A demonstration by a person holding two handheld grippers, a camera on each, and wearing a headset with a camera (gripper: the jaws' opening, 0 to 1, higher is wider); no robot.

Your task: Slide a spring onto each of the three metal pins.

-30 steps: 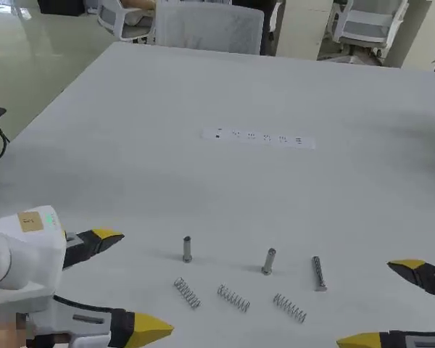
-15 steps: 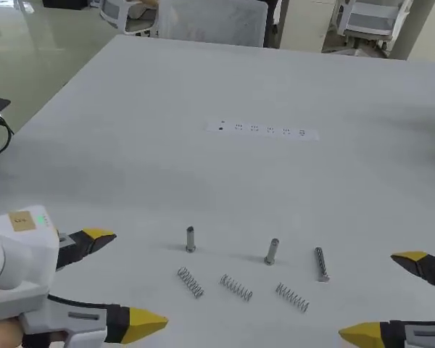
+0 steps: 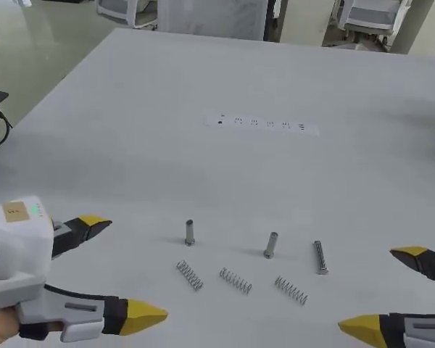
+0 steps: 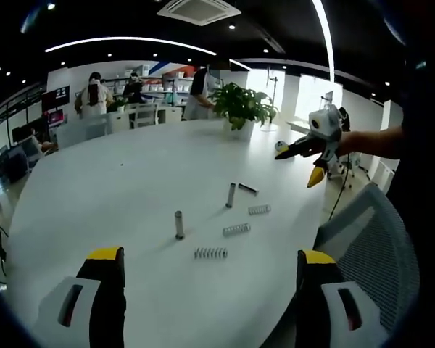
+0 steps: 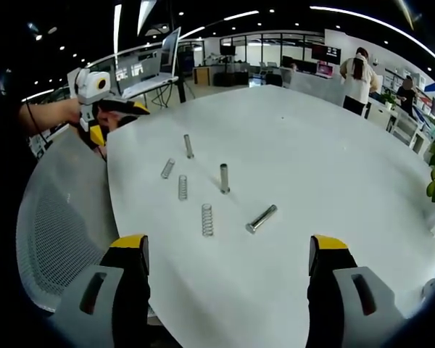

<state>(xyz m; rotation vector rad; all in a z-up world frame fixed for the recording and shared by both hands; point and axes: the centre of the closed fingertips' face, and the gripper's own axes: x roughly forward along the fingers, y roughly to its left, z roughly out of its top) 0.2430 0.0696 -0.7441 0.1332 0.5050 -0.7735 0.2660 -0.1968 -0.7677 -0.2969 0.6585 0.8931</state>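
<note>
From where I stand, none of the job looks done: no pin wears a spring, and all three springs lie loose on the worktop (image 3: 203, 181). Taking the middle pin (image 3: 270, 245) as the mark, it stands upright and bare. The left pin (image 3: 189, 233) stands upright too, well off to the person's left of it. The right pin (image 3: 320, 257) lies on its side near it on the other hand. The springs lie in a loose row on the person's side of the middle pin. The middle spring (image 3: 235, 280) is nearest it, the left spring (image 3: 189, 275) lies further left, and the right spring (image 3: 291, 289) lies off to the right. None touches a pin. The left hand-held gripper (image 3: 119, 268) hovers well to the left of the middle pin, jaws spread wide and empty. The right hand-held gripper (image 3: 383, 290) hangs well to its right, jaws likewise apart and gripping nothing. By my reckoning all three fittings are left to do, and the fallen right pin may need holding first.
</note>
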